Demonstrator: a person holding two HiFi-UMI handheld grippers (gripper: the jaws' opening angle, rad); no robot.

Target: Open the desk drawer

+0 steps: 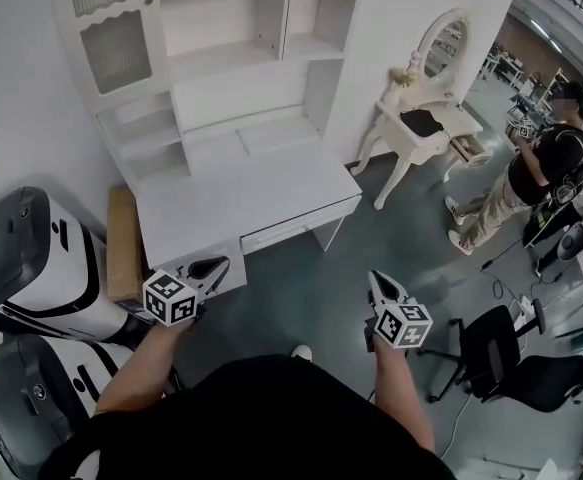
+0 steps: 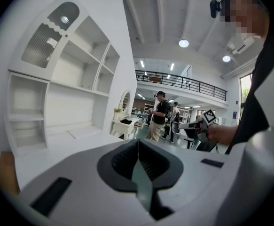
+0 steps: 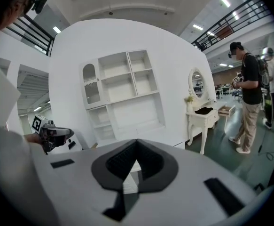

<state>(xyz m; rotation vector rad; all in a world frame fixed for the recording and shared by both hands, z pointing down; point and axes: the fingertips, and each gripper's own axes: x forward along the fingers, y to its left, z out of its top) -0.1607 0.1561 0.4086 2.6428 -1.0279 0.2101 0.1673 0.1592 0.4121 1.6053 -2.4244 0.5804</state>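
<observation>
A white desk (image 1: 241, 193) with a tall shelf hutch (image 1: 231, 58) stands against the wall ahead. Its drawer (image 1: 283, 232) sits flush under the desktop's front edge, closed. My left gripper (image 1: 211, 266) hovers in front of the desk's left pedestal, below and left of the drawer, jaws together and holding nothing. My right gripper (image 1: 383, 286) hangs over the floor to the right of the desk, a short way from the drawer, also shut and empty. The left gripper view shows its jaws (image 2: 137, 142) meeting, with the hutch (image 2: 75, 93) beyond. The right gripper view shows its jaws (image 3: 137, 142) closed likewise.
A white dressing table with an oval mirror (image 1: 426, 118) stands right of the desk. A person (image 1: 531, 173) stands further right. A black office chair (image 1: 516, 363) is near my right side. White-and-black machines (image 1: 41, 268) and a cardboard box (image 1: 123, 243) crowd the left.
</observation>
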